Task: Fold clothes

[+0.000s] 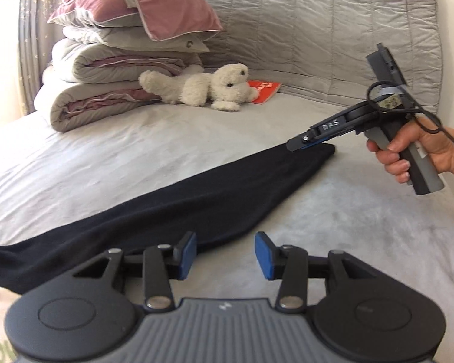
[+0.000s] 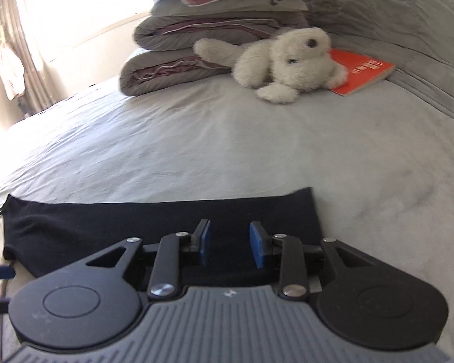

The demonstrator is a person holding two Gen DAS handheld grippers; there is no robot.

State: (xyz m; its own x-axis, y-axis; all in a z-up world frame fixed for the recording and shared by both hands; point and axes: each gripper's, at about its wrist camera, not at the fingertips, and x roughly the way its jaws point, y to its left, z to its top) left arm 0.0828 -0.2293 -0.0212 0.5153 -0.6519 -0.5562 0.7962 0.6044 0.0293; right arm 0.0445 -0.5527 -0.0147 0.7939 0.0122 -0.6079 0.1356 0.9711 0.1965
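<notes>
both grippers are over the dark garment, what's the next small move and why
Probably lower the right gripper onto the far edge of the dark garment and close on it. Both it and the left gripper are open and hold nothing, and the cloth lies flat on the bed, unfolded.

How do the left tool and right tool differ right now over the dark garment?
The left tool sits at the dark garment's near edge, half over bare sheet; the right tool sits fully over cloth at its far end. The left's pads gape wider than the right's. Both are open, gripping nothing.
</notes>
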